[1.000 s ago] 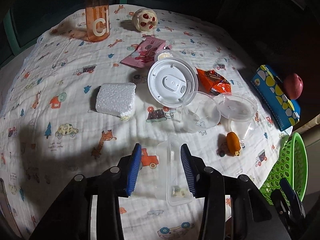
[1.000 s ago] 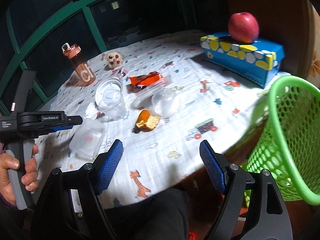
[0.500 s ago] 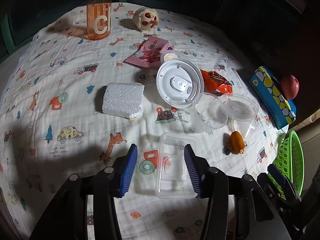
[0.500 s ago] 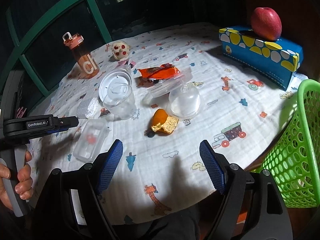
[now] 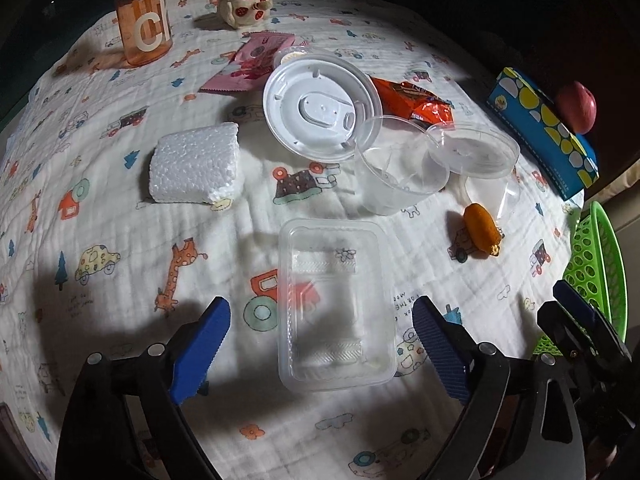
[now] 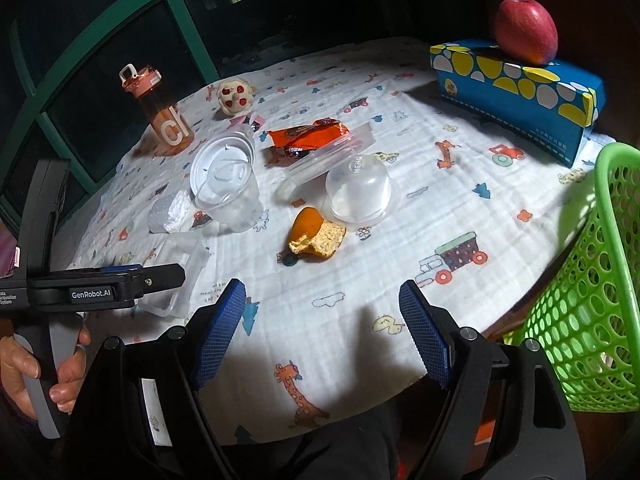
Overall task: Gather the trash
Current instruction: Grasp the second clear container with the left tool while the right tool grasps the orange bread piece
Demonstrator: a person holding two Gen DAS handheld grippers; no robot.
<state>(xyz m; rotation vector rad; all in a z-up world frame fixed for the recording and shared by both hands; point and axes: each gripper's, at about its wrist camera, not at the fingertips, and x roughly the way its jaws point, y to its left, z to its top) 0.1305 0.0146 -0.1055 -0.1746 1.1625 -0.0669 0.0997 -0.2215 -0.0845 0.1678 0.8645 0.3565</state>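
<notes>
A clear plastic tray (image 5: 336,304) lies flat on the cloth between the wide-open blue fingers of my left gripper (image 5: 322,320); it also shows in the right wrist view (image 6: 180,268). Beyond it lie a foam block (image 5: 194,168), a white lid (image 5: 320,110), a clear cup (image 5: 400,168), a clear lidded tub (image 5: 474,152), an orange peel (image 5: 482,230) and an orange wrapper (image 5: 416,102). My right gripper (image 6: 322,328) is open and empty over the table's near edge, short of the peel (image 6: 316,236). A green basket (image 6: 592,292) stands at the right.
A pink wrapper (image 5: 256,66), an orange water bottle (image 5: 144,12) and a small toy (image 5: 244,2) stand at the far side. A blue tissue box (image 6: 516,92) with a red apple (image 6: 526,32) on it sits at the back right. The left hand-held gripper (image 6: 100,292) shows at the left.
My left gripper has opened wide and let the clear tray down flat on the cloth, then drawn back. My right gripper has moved in over the table edge, still open.
</notes>
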